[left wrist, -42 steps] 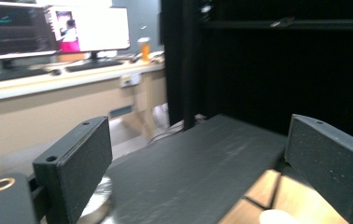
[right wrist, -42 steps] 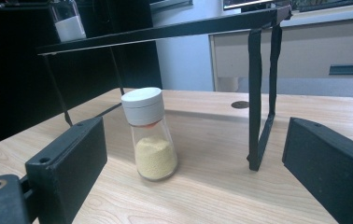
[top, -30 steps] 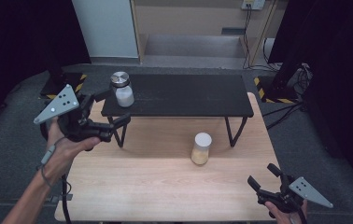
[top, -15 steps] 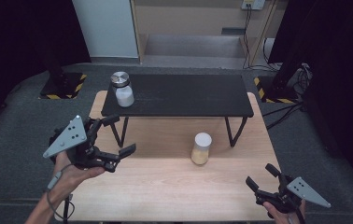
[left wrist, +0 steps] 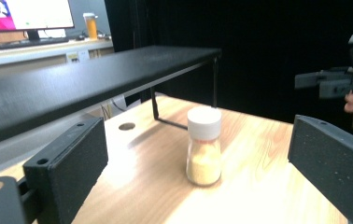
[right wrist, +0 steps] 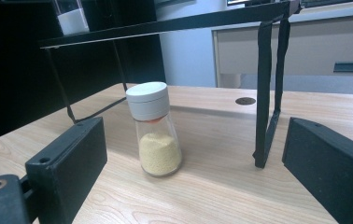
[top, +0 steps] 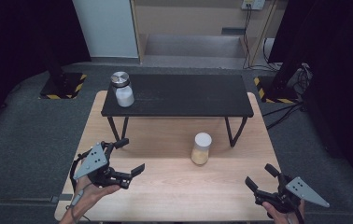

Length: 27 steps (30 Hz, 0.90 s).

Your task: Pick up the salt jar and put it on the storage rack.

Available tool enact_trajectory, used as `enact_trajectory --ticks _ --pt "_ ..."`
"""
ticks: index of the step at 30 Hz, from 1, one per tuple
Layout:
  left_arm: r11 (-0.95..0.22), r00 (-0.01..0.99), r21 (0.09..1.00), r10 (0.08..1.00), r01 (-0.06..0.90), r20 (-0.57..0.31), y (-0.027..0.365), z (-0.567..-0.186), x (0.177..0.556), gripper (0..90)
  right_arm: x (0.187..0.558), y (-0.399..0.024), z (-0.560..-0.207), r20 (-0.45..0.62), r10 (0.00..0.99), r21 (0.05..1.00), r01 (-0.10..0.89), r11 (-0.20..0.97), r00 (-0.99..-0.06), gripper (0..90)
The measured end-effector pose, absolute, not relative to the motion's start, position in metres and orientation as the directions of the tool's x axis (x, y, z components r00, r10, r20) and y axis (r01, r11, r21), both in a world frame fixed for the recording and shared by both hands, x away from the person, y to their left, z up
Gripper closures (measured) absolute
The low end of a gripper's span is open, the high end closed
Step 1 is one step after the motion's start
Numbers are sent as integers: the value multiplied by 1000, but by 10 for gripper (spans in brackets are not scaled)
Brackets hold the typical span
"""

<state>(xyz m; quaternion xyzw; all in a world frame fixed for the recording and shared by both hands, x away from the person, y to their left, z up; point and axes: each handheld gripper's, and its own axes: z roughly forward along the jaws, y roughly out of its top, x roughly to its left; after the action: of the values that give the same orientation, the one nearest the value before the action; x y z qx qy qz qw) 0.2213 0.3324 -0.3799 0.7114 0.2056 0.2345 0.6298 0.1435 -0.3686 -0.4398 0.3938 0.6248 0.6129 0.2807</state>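
- High view: left gripper (top: pixel 124 157) low over the near-left part of the wooden table (top: pixel 174 191), jaws spread wide, nothing between them. Right gripper (top: pixel 264 176) at the near-right corner, likewise spread and empty.
- Same view: white-capped jar of yellow powder (top: pixel 201 148) upright on the wood just in front of the black shelf (top: pixel 179 95), well apart from both grippers. Second jar with a metal lid (top: pixel 122 88), white contents, upright on the shelf's left end.
- Judged from this: one jar seemingly already placed on the shelf, the yellow one untouched and not yet lifted; roughly halfway.
- Left gripper view: yellow-powder jar (left wrist: pixel 204 146) framed between the two black jaws but some way ahead, no contact. Shelf top (left wrist: pixel 95 84) running across above it; the other hand's gripper (left wrist: pixel 347 81) off to the right.
- Right gripper view: the same jar (right wrist: pixel 152 129) upright ahead, between the open jaws, untouched; shelf leg (right wrist: pixel 268 93) to its right, bottom of the white-filled jar (right wrist: pixel 71 17) up on the shelf edge.
- Left to do, by this reading: approach, grasp on the yellow jar, lift onto the shelf.
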Motion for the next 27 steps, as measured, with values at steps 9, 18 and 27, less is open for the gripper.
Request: enact_trajectory --ticks 9,18,27 --pt "-83 777 996 629 22 35 330 -411 214 37 144 -368 -440 132 836 987 150 -60 -532 65" --pt "-51 728 998 685 47 1 335 -429 207 26 144 -368 -440 133 836 987 152 -60 -532 65" --pt "-19 652 999 759 28 -4 347 -438 198 14 144 -367 -440 131 838 987 150 -60 -529 62"
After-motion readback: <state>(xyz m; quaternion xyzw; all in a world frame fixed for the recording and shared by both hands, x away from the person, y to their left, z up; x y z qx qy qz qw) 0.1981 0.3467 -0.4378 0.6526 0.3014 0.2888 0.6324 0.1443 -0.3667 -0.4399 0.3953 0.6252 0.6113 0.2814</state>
